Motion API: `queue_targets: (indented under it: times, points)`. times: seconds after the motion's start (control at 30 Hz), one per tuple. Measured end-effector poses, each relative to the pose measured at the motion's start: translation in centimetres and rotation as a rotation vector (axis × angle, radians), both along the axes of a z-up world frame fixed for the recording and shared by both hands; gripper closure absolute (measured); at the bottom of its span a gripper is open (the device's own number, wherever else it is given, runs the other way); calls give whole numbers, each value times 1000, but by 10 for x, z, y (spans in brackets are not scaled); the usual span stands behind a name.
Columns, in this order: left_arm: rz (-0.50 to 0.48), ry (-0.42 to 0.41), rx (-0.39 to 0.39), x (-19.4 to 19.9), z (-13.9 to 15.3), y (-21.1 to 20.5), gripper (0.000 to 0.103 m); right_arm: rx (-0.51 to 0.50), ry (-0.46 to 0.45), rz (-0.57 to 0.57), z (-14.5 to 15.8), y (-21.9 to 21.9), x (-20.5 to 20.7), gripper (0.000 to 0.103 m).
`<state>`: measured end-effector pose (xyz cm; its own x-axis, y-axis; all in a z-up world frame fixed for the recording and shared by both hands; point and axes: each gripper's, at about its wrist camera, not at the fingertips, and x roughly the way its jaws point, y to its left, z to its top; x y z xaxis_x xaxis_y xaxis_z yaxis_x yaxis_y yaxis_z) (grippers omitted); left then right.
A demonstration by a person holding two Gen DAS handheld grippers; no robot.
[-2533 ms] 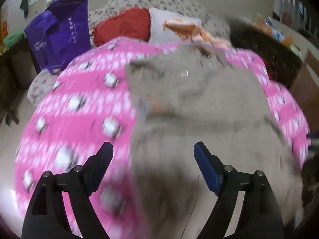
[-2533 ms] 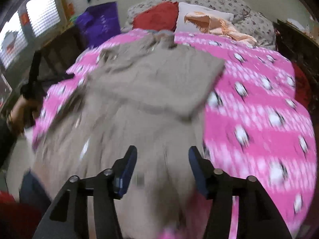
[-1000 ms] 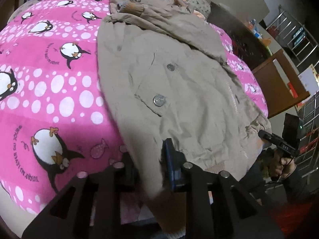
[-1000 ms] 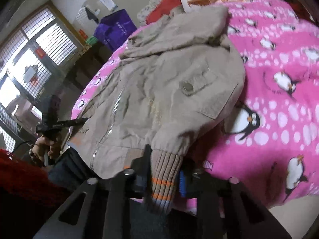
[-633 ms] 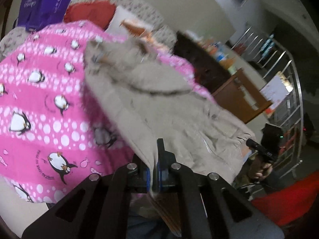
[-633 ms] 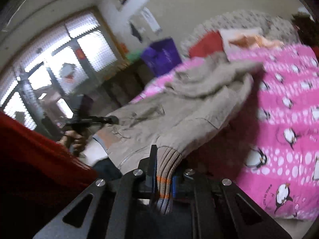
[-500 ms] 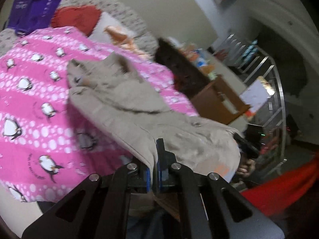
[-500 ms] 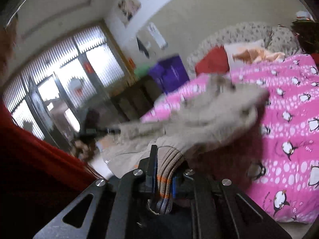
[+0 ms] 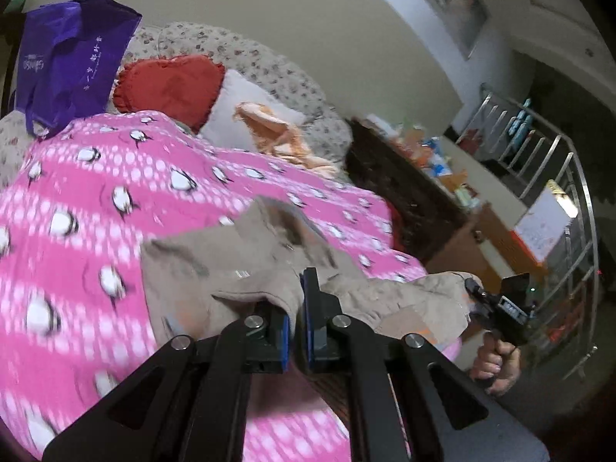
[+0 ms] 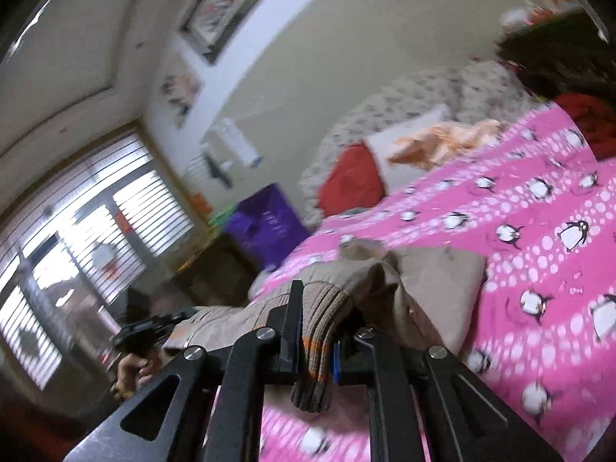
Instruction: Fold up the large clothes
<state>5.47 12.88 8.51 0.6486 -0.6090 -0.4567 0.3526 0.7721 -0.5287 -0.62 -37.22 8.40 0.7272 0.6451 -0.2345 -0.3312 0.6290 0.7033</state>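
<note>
1. Currently the fold step is in hand, by my reading: both grippers hold the near hem of the jacket (image 9: 231,269) up off the bed (image 9: 77,192), ready to carry it toward the collar end.
2. Left gripper (image 9: 294,331): jaws nearly together, pinching a thin edge of tan fabric at the hem's left corner. The cloth drapes away from the jaws, up and to the right.
3. Jacket: beige, bunched and blurred. Its far part lies on the pink penguin blanket (image 9: 57,177); its near part hangs lifted between the two grippers.
4. Right gripper (image 10: 313,346): jaws narrow, clamped on the ribbed cuff (image 10: 319,331) with the orange stripe. The cuff end dangles below the jaws.
5. In the left wrist view the right hand (image 9: 494,362) shows at the far right, holding its gripper at the jacket's other corner, well apart from the left gripper.
6. Background only: purple bag (image 9: 65,57), red pillow (image 9: 169,84) and white pillow (image 9: 246,115) at the head of the bed.
7. Next move, as a judgement: carry both corners forward together, level, and lay the hem over the upper half.
8. It calls for keeping the edge taut between the grippers; opening the jaws only once the cloth rests flat.
</note>
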Motion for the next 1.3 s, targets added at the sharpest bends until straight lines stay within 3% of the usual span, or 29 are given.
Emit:
queue_targets:
  times: [0.1, 0.3, 0.5, 0.6, 0.63, 0.7, 0.73, 0.77, 0.9, 1.0, 1.1, 1.13, 1.17, 1.23, 1.3]
  points:
    - [31, 58, 46, 56, -21, -3, 99, -13, 64, -20, -16, 6, 49, 93]
    - [81, 189, 102, 121, -81, -9, 99, -56, 207, -53, -66, 18, 120, 93]
    - [98, 295, 135, 153, -126, -17, 93, -11, 374, -118, -121, 13, 156, 91]
    - [76, 371, 189, 160, -145, -24, 88, 40, 458, -134, -139, 12, 163, 81]
    - [69, 368, 202, 159, -143, -25, 84, 34, 475, -134, -139, 13, 163, 78]
    - [45, 343, 191, 154, -133, -26, 61, 14, 447, -113, -128, 17, 157, 78]
    - [31, 327, 176, 150, -127, -25, 38, -1, 416, -93, -119, 18, 151, 75]
    - [37, 309, 177, 147, -120, -22, 22, -14, 395, -80, -112, 19, 147, 69]
    - [125, 243, 193, 133, -92, 0, 19, -83, 321, -69, -82, 13, 118, 60]
    - [210, 146, 238, 105, -69, 10, 19, -169, 284, -85, -67, 9, 92, 56]
    - [142, 55, 268, 67, -54, -12, 19, -276, 266, -41, -60, 17, 72, 57]
    - [83, 42, 286, 53, -54, -28, 19, -329, 266, -10, -59, 26, 68, 66]
    - [31, 35, 300, 44, -57, -44, 19, -366, 274, 16, -59, 34, 67, 82]
    - [-82, 34, 329, 27, -66, -81, 19, -435, 316, 85, -66, 57, 71, 98]
    - [-123, 51, 360, 27, -75, -114, 19, -483, 324, 106, -72, 76, 79, 98]
